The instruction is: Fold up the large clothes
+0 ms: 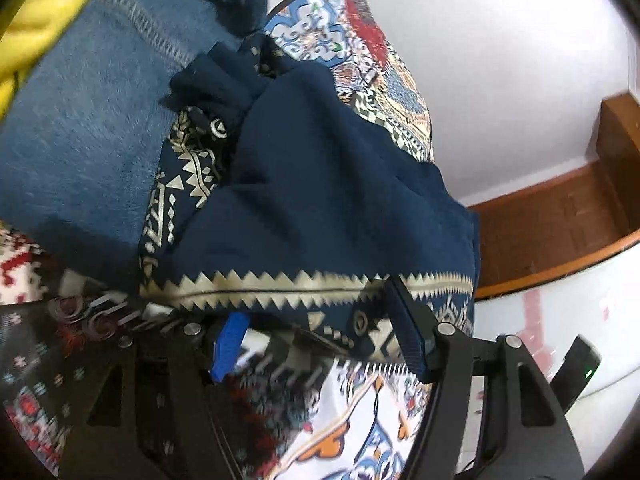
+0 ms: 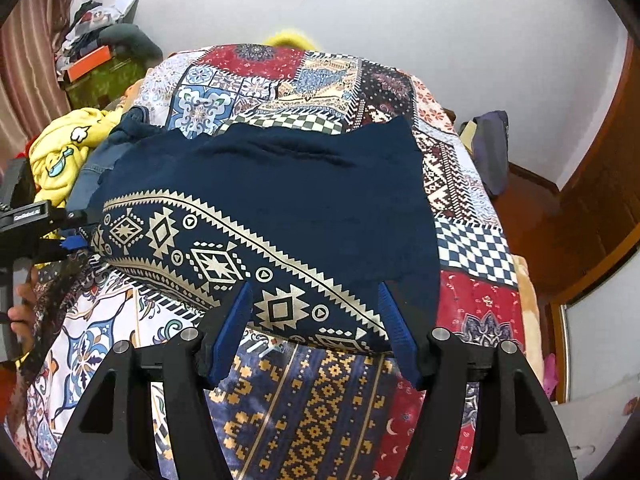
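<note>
A navy garment (image 2: 280, 184) with a cream geometric border lies folded flat on the patchwork bedspread (image 2: 304, 408). My right gripper (image 2: 315, 285) stands open over the garment's near bordered edge, with the fingers apart on either side of the pattern and not pressing it. My left gripper (image 1: 316, 304) is open at the garment's left end. The zigzag hem (image 1: 304, 284) of the garment (image 1: 320, 184) drapes across the gap, and the tip of the left finger is hidden under it. In the right wrist view, the left gripper (image 2: 76, 240) shows at the garment's left corner.
A yellow garment (image 2: 60, 152) and denim (image 2: 94, 168) are piled at the bed's left side. A blue fleece (image 1: 80, 140) lies beyond the navy garment. A hand (image 2: 18, 314) holds the left tool. Wooden door frame (image 2: 592, 208) to the right, clutter (image 2: 100, 44) at the back left.
</note>
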Demonstrator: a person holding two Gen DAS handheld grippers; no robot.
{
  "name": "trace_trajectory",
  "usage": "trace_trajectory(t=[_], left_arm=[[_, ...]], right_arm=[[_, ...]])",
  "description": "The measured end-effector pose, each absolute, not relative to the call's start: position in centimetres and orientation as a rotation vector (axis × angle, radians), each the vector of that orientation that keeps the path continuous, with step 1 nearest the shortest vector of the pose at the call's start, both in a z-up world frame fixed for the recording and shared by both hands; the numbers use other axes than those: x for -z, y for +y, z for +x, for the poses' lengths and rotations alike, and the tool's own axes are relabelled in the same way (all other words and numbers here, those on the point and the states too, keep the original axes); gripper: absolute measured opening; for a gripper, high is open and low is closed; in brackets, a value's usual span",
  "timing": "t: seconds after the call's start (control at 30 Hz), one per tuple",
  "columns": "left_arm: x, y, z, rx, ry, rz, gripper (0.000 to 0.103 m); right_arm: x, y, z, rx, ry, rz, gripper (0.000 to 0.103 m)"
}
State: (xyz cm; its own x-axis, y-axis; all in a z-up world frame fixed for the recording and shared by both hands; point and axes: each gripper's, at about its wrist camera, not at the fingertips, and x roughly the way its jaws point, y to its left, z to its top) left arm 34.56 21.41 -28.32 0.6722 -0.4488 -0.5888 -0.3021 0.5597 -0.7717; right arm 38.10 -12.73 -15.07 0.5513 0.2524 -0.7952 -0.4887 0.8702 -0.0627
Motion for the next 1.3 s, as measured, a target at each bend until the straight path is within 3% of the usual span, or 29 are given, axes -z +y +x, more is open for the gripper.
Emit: trace_trajectory(t=[0.33, 0.7, 1.07, 1.2, 1.27, 1.3], left_arm=[[28.2, 21.8, 37.7, 0.076, 0.765, -1.064, 0.065], [29.8, 22.4, 33.6, 0.11, 0.77, -1.145, 0.065], [28.1, 21.7, 37.8, 0.001, 0.746, -1.075, 0.07], [27.7, 21.5, 39.4, -0.049, 0.753, -1.035, 0.064], [28.1, 21.7, 40.3, -0.079, 0.767, -1.018, 0.053], [28.2, 21.8, 40.7, -0.11, 0.786, -0.993, 0.039]], right_arm=[[16.0, -11.9, 39.2, -0.455, 0.899, -0.235, 0.061], [16.9, -11.3, 39.0, -0.483, 0.921, -0.22, 0.061], [17.7, -11.2, 39.3, -0.479, 0.939, -0.214, 0.061], [17.8, -11.4, 39.5, -0.469, 0.947, -0.207, 0.061], [17.7, -11.6, 39.6, -0.468, 0.945, -0.202, 0.061], [17.7, -11.7, 39.6, -0.467, 0.946, -0.201, 0.061]])
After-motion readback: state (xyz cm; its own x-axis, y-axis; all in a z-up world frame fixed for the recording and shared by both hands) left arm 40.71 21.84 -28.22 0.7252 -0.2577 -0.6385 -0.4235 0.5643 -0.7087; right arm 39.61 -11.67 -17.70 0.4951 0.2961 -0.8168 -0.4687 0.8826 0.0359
